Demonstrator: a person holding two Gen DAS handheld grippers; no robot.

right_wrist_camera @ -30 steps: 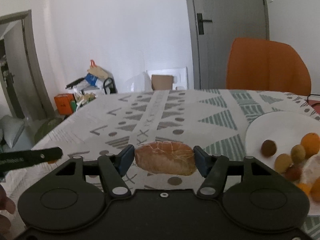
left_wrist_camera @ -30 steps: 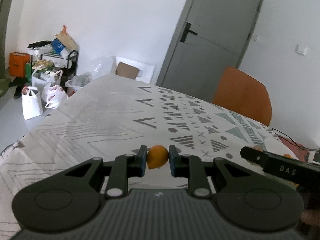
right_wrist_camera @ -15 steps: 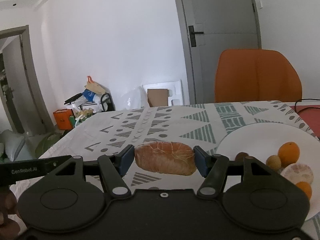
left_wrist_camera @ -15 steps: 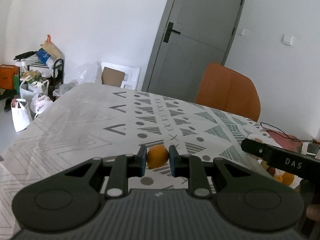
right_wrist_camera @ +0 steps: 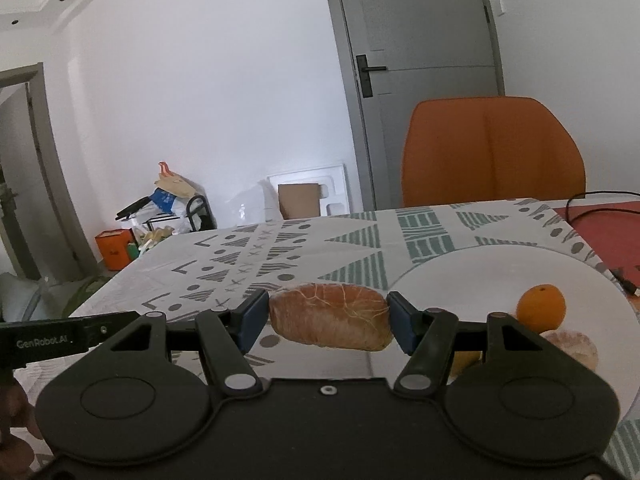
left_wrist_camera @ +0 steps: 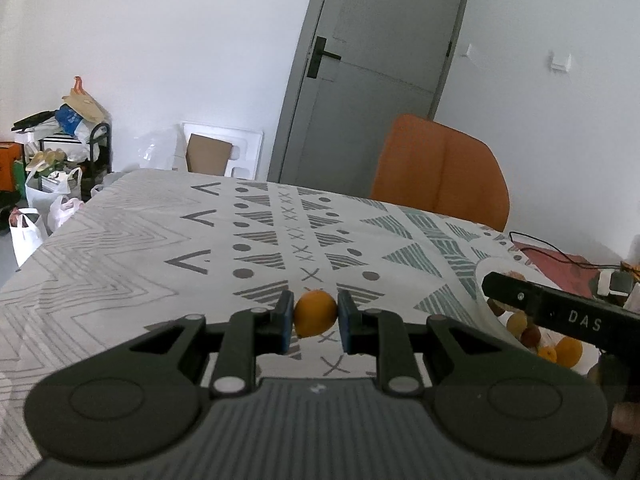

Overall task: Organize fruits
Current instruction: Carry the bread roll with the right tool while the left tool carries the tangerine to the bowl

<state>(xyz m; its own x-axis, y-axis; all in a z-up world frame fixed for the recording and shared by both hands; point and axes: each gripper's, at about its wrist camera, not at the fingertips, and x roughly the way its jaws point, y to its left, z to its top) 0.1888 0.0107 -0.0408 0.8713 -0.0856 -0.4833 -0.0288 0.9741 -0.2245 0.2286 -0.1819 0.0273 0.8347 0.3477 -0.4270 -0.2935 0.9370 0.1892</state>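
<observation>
Patterned tablecloth (left_wrist_camera: 132, 240) covered the whole work surface, with an orange chair (right_wrist_camera: 492, 152) and a grey door (right_wrist_camera: 420, 60) behind it. I had the left gripper (left_wrist_camera: 316, 316) clamped down on a small orange fruit (left_wrist_camera: 315, 312), jaws about as narrow as they go, the fruit lifted clear of the cloth. My right gripper (right_wrist_camera: 328, 320) was roughly half spread and pinched a peeled citrus piece (right_wrist_camera: 330, 316) by its two ends, long axis running straight across from pad to pad.

Key relation: white plate (right_wrist_camera: 460, 272) lay ahead and to the right of both grippers. In the right wrist view it sat just beyond the fingertips, already holding an orange (right_wrist_camera: 540, 308). Right hand was clearly nearer, so I judged it should drop first.
</observation>
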